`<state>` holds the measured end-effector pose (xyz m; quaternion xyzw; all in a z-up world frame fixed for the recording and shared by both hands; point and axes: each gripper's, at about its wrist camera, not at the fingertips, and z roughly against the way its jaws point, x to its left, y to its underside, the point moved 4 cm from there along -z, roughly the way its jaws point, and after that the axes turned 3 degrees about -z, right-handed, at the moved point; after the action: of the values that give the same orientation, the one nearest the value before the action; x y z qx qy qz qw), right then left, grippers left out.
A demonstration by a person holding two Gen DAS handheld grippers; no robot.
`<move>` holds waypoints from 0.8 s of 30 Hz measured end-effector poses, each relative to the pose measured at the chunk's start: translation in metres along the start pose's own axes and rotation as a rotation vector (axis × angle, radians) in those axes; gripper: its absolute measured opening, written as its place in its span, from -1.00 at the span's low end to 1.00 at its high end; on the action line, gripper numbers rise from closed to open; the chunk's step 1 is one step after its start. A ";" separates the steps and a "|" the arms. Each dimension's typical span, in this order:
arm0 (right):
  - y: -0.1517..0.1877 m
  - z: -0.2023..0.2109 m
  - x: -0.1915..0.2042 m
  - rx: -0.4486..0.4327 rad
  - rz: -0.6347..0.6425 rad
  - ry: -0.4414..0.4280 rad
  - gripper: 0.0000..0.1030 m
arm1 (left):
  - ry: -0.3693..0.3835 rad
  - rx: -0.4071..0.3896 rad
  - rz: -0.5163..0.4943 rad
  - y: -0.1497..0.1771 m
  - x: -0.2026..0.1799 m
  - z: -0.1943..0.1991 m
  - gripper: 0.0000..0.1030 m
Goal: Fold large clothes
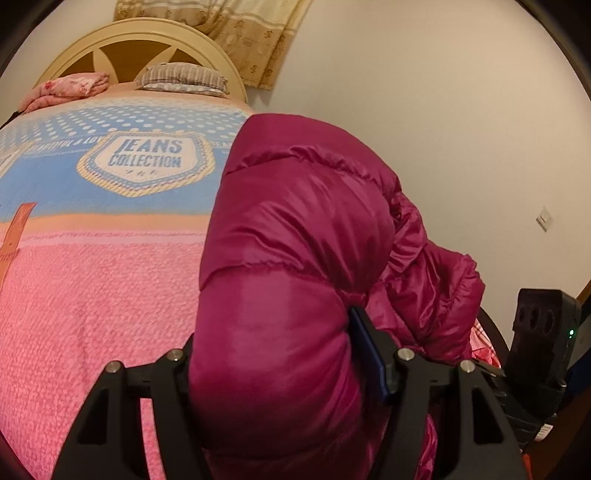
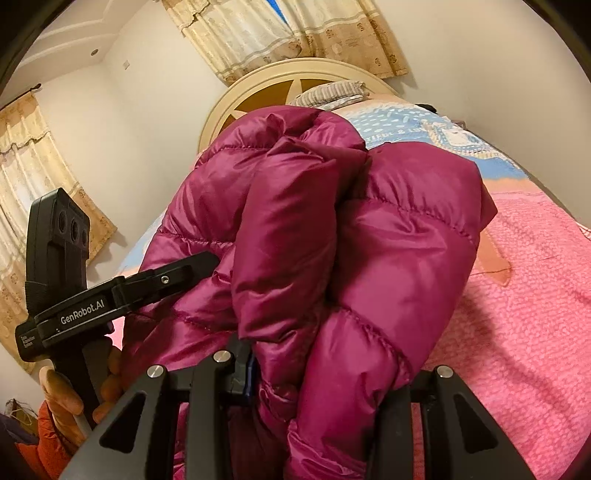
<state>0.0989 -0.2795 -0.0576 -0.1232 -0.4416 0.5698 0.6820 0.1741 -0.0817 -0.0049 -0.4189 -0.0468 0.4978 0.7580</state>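
A magenta puffer jacket [image 1: 295, 240] is bunched up over the bed edge and fills the middle of both views [image 2: 332, 240]. My left gripper [image 1: 273, 369] is shut on a thick fold of the jacket; its fingertips are buried in the fabric. It also shows from the side in the right wrist view [image 2: 192, 269], its fingers pressed into the jacket. My right gripper [image 2: 325, 369] is shut on another bunch of the jacket, fingertips hidden by fabric. The right gripper's body shows at the right edge of the left wrist view [image 1: 543, 343].
The bed has a pink and blue "JEANS COLLECTION" blanket [image 1: 92, 277]. A striped pillow [image 1: 181, 75] and folded pink cloth [image 1: 70, 88] lie by the cream headboard [image 1: 144, 40]. Curtains [image 2: 288, 33] and a wall [image 1: 443, 110] stand behind. Orange cloth [image 2: 48, 443] lies low left.
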 end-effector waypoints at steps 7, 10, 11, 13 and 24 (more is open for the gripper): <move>-0.030 0.023 -0.043 -0.039 0.002 0.089 -0.31 | 0.049 0.033 -0.020 -0.029 -0.029 -0.046 0.30; -0.048 0.032 -0.064 -0.049 0.031 0.154 -0.31 | 0.072 0.043 -0.024 -0.041 -0.044 -0.071 0.30; -0.054 0.032 -0.071 -0.051 0.040 0.176 -0.31 | 0.078 0.046 -0.025 -0.045 -0.048 -0.082 0.30; -0.067 0.033 -0.089 -0.051 0.048 0.220 -0.31 | 0.087 0.058 -0.019 -0.051 -0.054 -0.101 0.30; -0.111 0.008 -0.199 -0.012 -0.069 0.317 -0.34 | 0.081 0.165 -0.017 -0.076 -0.077 -0.213 0.30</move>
<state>0.1754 -0.4942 -0.0703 -0.2006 -0.3358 0.5169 0.7615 0.2937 -0.2794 -0.0639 -0.3743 0.0216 0.4760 0.7955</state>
